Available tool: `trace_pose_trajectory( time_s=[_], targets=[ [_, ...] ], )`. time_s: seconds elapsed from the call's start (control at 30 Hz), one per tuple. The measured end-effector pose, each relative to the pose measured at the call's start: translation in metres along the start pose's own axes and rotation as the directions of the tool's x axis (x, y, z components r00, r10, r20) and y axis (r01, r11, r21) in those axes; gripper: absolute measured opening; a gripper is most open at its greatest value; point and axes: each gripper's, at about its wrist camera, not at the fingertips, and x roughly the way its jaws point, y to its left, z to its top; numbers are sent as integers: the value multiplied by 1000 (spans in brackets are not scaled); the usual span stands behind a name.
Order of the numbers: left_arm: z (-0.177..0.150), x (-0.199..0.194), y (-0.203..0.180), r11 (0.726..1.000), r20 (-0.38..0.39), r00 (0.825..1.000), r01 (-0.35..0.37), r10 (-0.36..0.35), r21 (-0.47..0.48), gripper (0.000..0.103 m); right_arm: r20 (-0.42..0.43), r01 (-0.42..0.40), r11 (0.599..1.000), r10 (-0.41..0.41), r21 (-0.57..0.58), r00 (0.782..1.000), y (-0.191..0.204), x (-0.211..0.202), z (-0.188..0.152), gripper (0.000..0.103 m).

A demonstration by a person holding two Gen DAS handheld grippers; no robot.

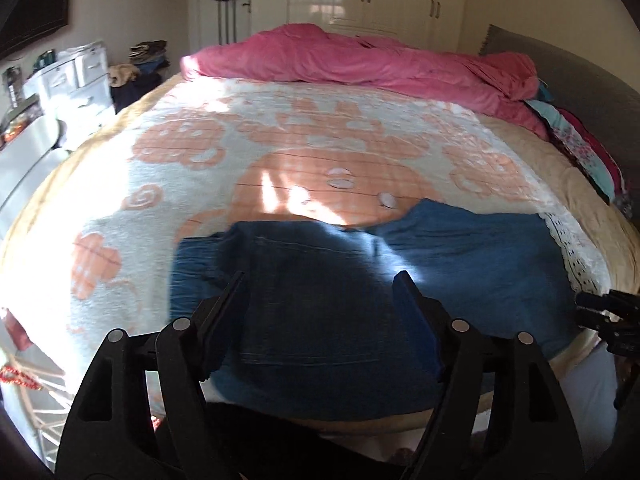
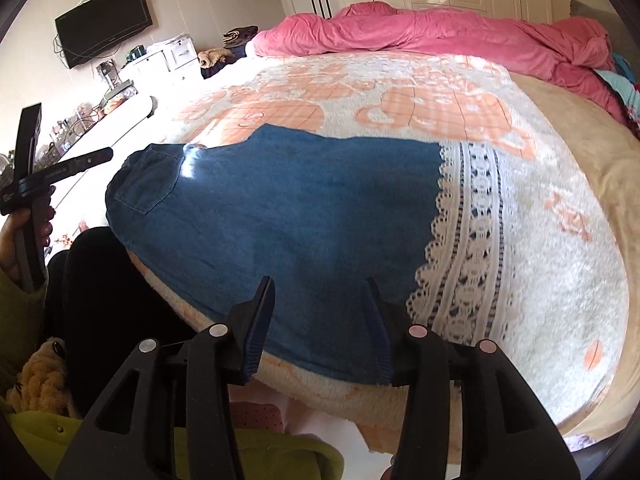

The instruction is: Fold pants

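Left wrist view: left gripper (image 1: 320,280) at lower centre, jaws apart, nothing between them.
Right wrist view: right gripper (image 2: 320,284) at lower centre, jaws apart and empty.
Pants: blue denim pants (image 2: 280,208) lie already folded on the bed (image 2: 560,260) blanket, across the frame's middle, lace hem (image 2: 468,248) to the right.
Risk: near edge overhangs the bed's rim; a one-sided grab could probably drag the fold open or slide the denim off.
Risk cause: soft plush blanket under it likely bunches.
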Motion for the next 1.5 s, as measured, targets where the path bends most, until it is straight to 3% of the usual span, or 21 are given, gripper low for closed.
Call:
trace_pose_trajectory(
  time_s=[0.17,0.27,0.37,0.47,0.63,0.7,0.8,0.93,1.0,1.07,1.13,1.3,1.37,1.5],
  targets=[
    [-2,43,-62,985,-102,988,131,-119,116,67,9,73,997,-73,-31,997,0,9,14,47],
    [-8,68,-88,973,-148,983,139,-112,185,70,10,130,991,-130,-33,992,-5,16,20,49],
    [-20,88,-93,971,-209,973,136,-94,197,71,-61,180,984,-180,-20,982,-14,31,16,52],
    [-33,92,-89,969,-215,970,156,-114,193,71,-66,168,986,-169,-14,983,-21,36,4,52],
    [-23,86,-80,969,-231,956,212,-179,128,71,-42,155,988,-155,-3,987,-24,34,-1,52],
    [-11,73,-77,963,-181,957,248,-227,109,71,-31,134,991,-134,1,991,-24,27,0,52],
    [13,64,-75,962,-121,966,244,-229,126,71,69,69,996,-73,64,995,-37,-5,13,52],
    [44,86,-71,964,-114,965,247,-236,94,71,147,61,985,-84,160,986,-79,-25,45,52],
    [57,102,-70,963,-132,958,264,-254,59,66,86,81,969,-103,234,991,-109,-15,60,52],
    [65,116,-69,963,-161,953,266,-255,50,46,41,71,957,-86,280,995,-129,-2,68,51],
    [72,131,-70,964,-193,949,261,-247,50,41,14,55,952,-62,302,998,-144,14,76,48],
    [72,165,-68,965,-252,936,262,-246,28,42,-30,20,935,-10,353,999,-164,46,87,48],
    [70,175,-66,964,-255,933,265,-255,4,53,-55,-3,934,25,357,998,-168,59,84,47],
    [63,186,-61,957,-253,923,288,-289,-41,53,-55,-4,957,21,290,998,-157,68,77,30]
  ],
)
